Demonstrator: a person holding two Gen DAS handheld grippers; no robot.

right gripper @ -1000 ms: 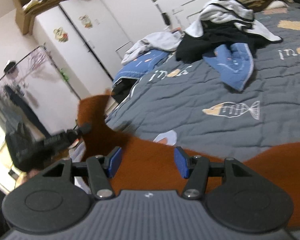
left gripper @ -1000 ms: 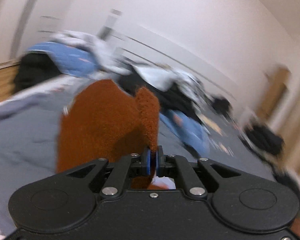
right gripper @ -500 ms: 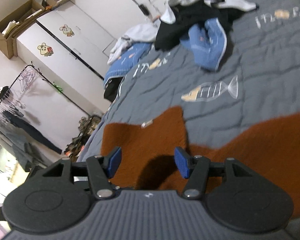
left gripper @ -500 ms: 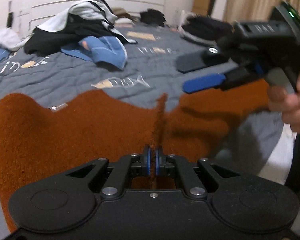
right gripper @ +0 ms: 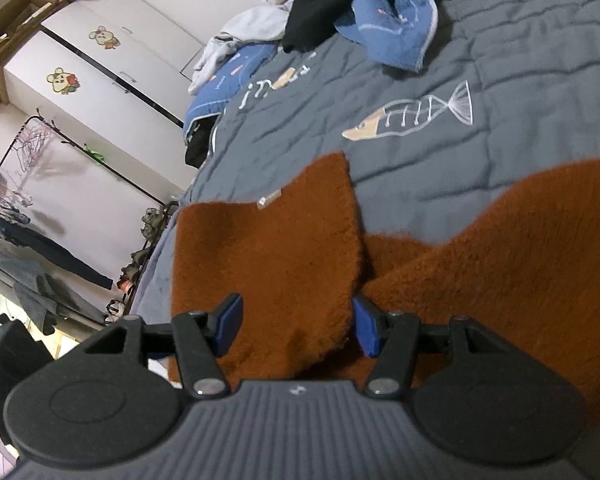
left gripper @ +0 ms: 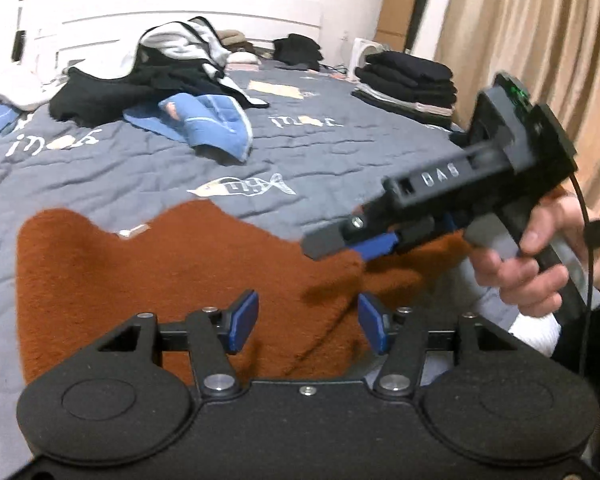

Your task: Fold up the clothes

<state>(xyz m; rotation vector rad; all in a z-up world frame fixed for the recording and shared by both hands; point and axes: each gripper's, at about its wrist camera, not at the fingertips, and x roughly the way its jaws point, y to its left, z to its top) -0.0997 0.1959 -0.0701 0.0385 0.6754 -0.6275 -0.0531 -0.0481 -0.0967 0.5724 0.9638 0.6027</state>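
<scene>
The fuzzy rust-brown sweater (left gripper: 172, 280) now lies spread on the grey quilted bedspread (left gripper: 320, 152); half a second ago the left gripper (left gripper: 306, 326) pinched a ridge of it, and its jaws have just opened, blue pads apart with nothing pressed. The right gripper (right gripper: 296, 328), at three o'clock from the left, stands spread over one sleeve. One stack of folded dark clothes (left gripper: 410, 82) sits at one o'clock. The sweater's near edge is hidden behind both grippers.

Both wrist views look down, close over the rust garment (left gripper: 188, 276)
</scene>
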